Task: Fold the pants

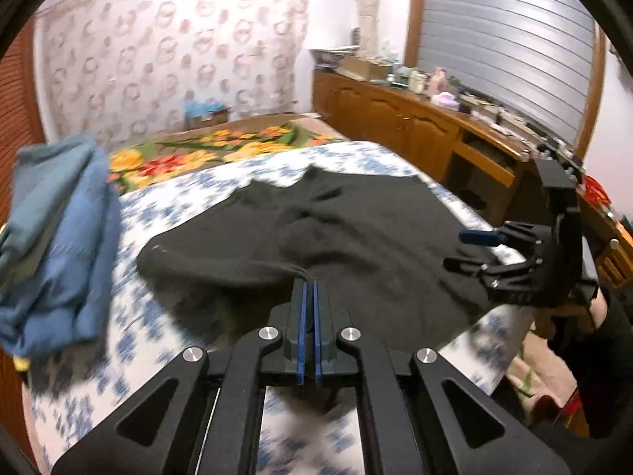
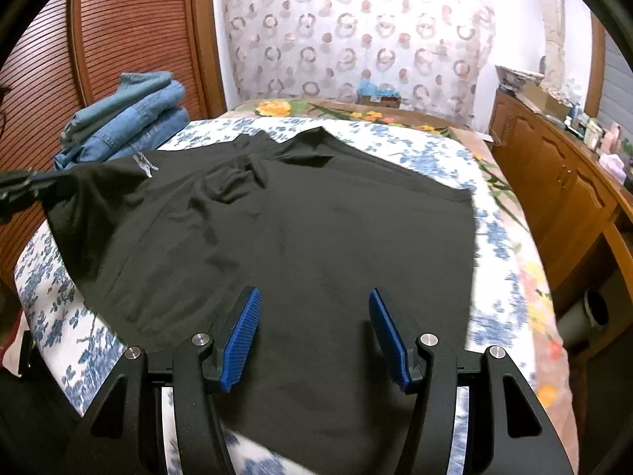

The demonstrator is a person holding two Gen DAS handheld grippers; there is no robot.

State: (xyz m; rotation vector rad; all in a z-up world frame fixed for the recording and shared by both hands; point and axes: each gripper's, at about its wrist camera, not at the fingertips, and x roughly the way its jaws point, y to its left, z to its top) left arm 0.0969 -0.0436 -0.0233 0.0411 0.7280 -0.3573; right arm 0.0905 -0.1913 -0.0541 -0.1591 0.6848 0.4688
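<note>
Black pants (image 2: 296,217) lay mid-frame across the bed (image 2: 415,146). My left gripper (image 1: 309,289) was clamped on their edge; my right gripper (image 2: 314,336) hovered wide, empty. I judged a slow, taut lift-over would keep the fold straight.

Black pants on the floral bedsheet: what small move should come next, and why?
Probably close the right gripper on the near edge of the black pants: its jaws hover open over the cloth, while the left gripper already pinches the other corner, lifted.
</note>
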